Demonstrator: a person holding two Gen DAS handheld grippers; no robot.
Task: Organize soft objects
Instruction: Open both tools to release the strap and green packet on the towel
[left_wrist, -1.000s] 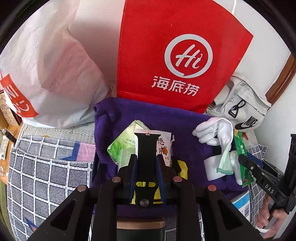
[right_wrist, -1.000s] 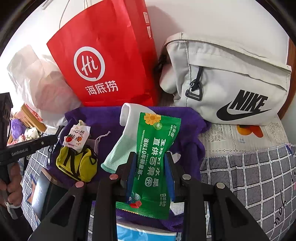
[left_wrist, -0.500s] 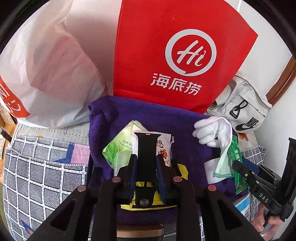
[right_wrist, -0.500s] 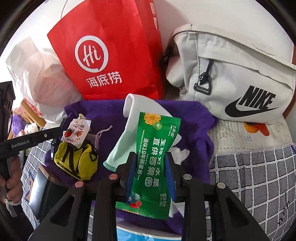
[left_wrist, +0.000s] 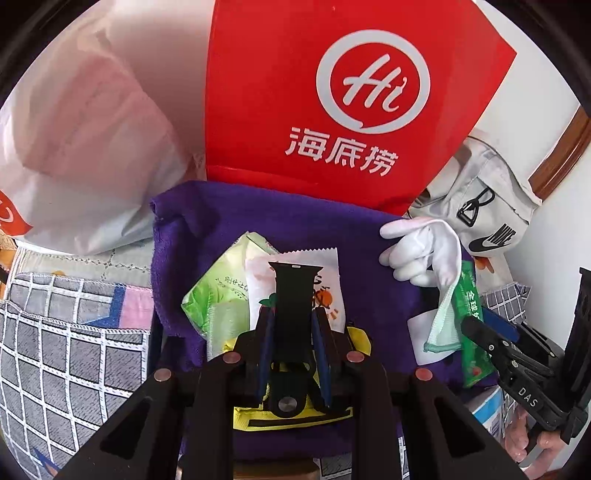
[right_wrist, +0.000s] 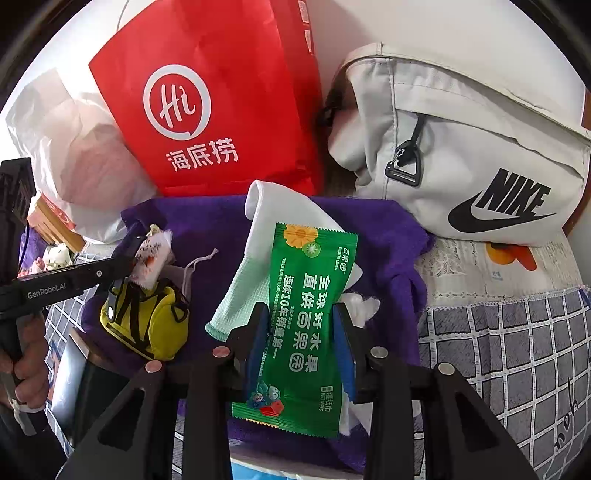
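Observation:
My left gripper (left_wrist: 291, 314) is shut on a black strap (left_wrist: 291, 291) that sticks out past its tips, above a white sachet (left_wrist: 328, 269) and a yellow pouch (left_wrist: 291, 417). These lie on a purple towel (left_wrist: 258, 214). My right gripper (right_wrist: 299, 325) straddles a green wet-wipe packet (right_wrist: 310, 295); its jaws are opening and the packet lies flat between the pads. Under the packet rests a white glove with a mint cuff (right_wrist: 240, 295). From the right wrist view the left gripper (right_wrist: 125, 258) reaches in from the left at the sachet (right_wrist: 153, 254), over the pouch (right_wrist: 147, 325).
A red paper bag (left_wrist: 332, 92) stands behind the towel, with a white plastic bag (left_wrist: 92, 129) to its left and a grey Nike bag (right_wrist: 461, 147) to its right. A pale green packet (left_wrist: 218, 295) lies left of the sachet. Checked cloth (right_wrist: 517, 350) covers the surface.
The right jaws have spread a little around the green packet. The left gripper keeps its hold on the strap. Both hands have barely shifted.

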